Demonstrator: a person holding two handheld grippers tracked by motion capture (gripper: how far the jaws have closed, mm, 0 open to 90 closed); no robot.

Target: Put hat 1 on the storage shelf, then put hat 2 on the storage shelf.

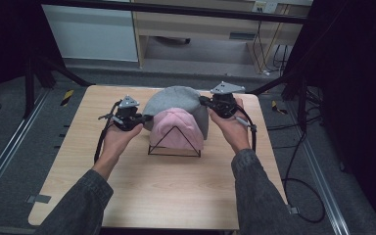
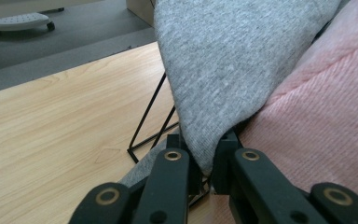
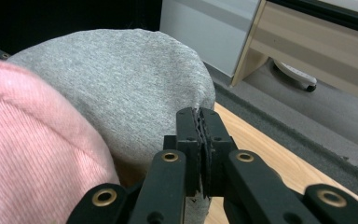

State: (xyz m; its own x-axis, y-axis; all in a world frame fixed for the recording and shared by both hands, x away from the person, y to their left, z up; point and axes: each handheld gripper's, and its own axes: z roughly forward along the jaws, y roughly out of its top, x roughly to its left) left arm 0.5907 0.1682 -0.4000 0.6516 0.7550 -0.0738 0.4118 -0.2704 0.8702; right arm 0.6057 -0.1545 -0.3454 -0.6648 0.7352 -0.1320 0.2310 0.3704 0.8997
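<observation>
Both grippers, left (image 2: 204,161) and right (image 3: 203,154), pinch grey hat (image 1: 178,100) edges over rack (image 1: 174,143); pink hat (image 1: 178,128) seated, grey probably half-placed.

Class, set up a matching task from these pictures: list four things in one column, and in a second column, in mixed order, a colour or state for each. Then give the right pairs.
Things
1. outer hat
2. inner hat
3. wire stand
4. left tongs

Colour or state
A. black, thin rods forming a triangle
B. grey, pinched at its edge on both sides
C. shut on grey fabric
D. pink, ribbed, sitting on the stand

Pairs: 1-B, 2-D, 3-A, 4-C. The right tongs are shut on the outer hat's other edge.
</observation>
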